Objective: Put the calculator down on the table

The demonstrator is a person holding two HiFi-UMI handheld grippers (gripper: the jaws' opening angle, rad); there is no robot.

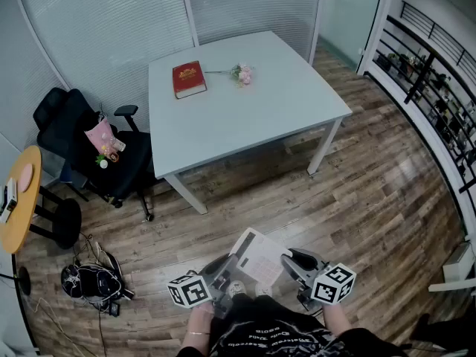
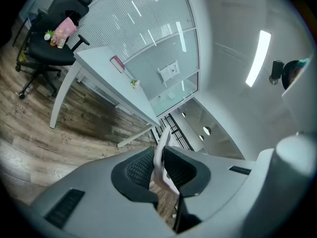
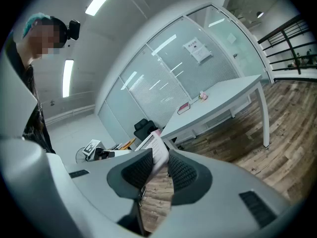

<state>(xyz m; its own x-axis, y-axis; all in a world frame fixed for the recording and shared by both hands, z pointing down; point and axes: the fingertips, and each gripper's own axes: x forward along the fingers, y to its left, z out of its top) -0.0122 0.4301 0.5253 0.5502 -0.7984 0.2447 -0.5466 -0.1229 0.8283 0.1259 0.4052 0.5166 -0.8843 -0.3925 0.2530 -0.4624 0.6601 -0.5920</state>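
Together ribbed fingers point(image 2: 136, 170) pinch flat white calculator point(image 1: 259, 257)

A pale grey rectangular table point(image 1: 253, 114) on white legs stands on the brown wood-plank floor point(image 1: 372, 199); a red hardcover book point(image 1: 188, 78) lies near its far left corner; a small bunch of pink flowers point(image 1: 242, 74) lies near the book's right, apart from it; a black wheeled office chair point(image 1: 78, 136) stands by the table's left side; a black bag point(image 1: 91, 282) with loose cables point(image 1: 44, 314) lies on the floor.

White table point(image 1: 245, 110) and black office chair point(image 1: 71, 125) on wood floor point(image 1: 372, 199), glass walls point(image 1: 97, 28) behind.
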